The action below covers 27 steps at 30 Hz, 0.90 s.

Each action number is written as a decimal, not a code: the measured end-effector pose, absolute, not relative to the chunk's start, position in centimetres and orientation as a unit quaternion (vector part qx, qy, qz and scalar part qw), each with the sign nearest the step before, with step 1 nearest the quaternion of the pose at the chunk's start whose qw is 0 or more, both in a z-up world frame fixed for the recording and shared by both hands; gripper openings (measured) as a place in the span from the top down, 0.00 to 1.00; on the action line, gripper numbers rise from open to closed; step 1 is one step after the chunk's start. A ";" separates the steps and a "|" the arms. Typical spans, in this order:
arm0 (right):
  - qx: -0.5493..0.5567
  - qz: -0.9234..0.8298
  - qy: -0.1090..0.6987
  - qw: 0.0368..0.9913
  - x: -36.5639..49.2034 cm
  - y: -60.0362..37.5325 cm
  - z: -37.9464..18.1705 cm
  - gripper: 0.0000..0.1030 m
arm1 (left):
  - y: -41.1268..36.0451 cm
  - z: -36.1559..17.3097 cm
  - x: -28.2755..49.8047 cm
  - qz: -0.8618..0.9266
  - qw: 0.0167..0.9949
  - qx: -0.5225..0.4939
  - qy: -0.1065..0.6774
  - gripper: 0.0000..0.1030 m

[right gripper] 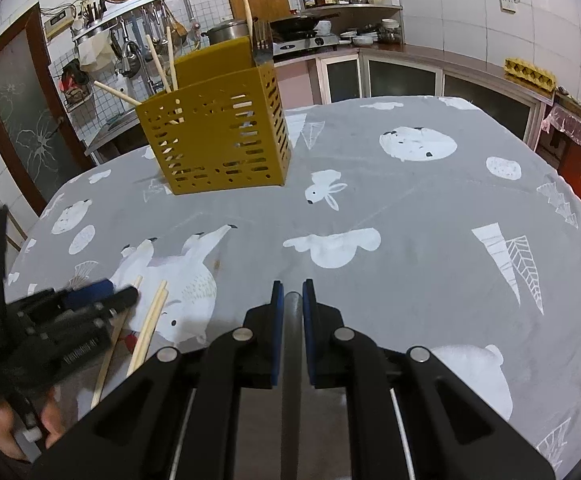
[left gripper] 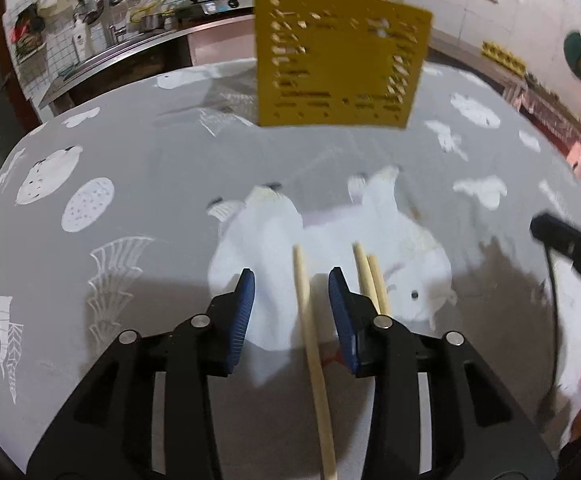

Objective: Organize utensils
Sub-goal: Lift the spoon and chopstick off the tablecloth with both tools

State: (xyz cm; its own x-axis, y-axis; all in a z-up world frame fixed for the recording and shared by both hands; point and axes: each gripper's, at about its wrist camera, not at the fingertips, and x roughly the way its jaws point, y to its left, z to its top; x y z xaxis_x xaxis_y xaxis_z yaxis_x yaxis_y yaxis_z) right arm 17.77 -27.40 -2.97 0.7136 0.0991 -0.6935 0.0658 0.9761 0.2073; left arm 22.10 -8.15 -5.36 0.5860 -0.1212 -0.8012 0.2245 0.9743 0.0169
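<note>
A yellow perforated utensil holder (right gripper: pixel 214 140) stands at the far side of the table and holds several chopsticks and a fork (right gripper: pixel 261 46); it also shows in the left wrist view (left gripper: pixel 338 64). My left gripper (left gripper: pixel 292 286) is open, its jaws on either side of one wooden chopstick (left gripper: pixel 310 336) lying on the cloth. Two more chopsticks (left gripper: pixel 370 276) lie just right of its right jaw. In the right wrist view the left gripper (right gripper: pixel 102 294) is at the lower left over those chopsticks (right gripper: pixel 150 324). My right gripper (right gripper: pixel 292 292) is shut on a grey metal utensil handle (right gripper: pixel 292 328).
The table is covered by a grey cloth with white animal prints (right gripper: pixel 410 208). Behind it are a kitchen counter, a stove with pots (right gripper: pixel 226 30) and shelves. An egg carton (right gripper: pixel 530 74) sits on the right counter.
</note>
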 end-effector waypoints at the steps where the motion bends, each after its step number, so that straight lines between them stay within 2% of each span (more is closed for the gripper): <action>1: 0.109 0.009 0.378 0.919 17.8 -27.4 -3.0 0.90 | -8.5 -5.7 21.9 -0.093 0.891 0.070 0.439 0.64; 2: 0.110 0.009 0.379 0.919 17.8 -27.4 -3.1 0.90 | -8.6 -5.7 21.8 -0.092 0.893 0.075 0.435 0.65; 4: 0.110 0.010 0.380 0.918 17.8 -27.4 -3.3 0.90 | -8.7 -5.7 21.9 -0.099 0.892 0.072 0.436 0.77; 9: 0.116 0.008 0.384 0.916 18.1 -27.6 -3.6 0.90 | -9.1 -5.6 22.9 -0.110 0.883 0.068 0.452 0.94; 18: 0.112 0.006 0.372 0.922 17.7 -27.6 -2.6 0.90 | -8.2 -4.6 22.8 -0.117 0.887 0.036 0.445 0.96; 27: 0.106 0.013 0.348 0.931 17.0 -26.8 -0.9 0.90 | -6.2 1.3 20.3 -0.129 0.923 -0.007 0.362 0.96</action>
State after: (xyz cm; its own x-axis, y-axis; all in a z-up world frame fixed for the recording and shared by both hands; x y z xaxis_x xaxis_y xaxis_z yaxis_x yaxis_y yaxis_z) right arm 17.02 -26.79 -0.94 0.7574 0.0984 -0.6455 0.0486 0.9773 0.2061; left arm 20.30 -6.22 1.34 0.7046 -0.2427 -0.6668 0.2329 0.9667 -0.1058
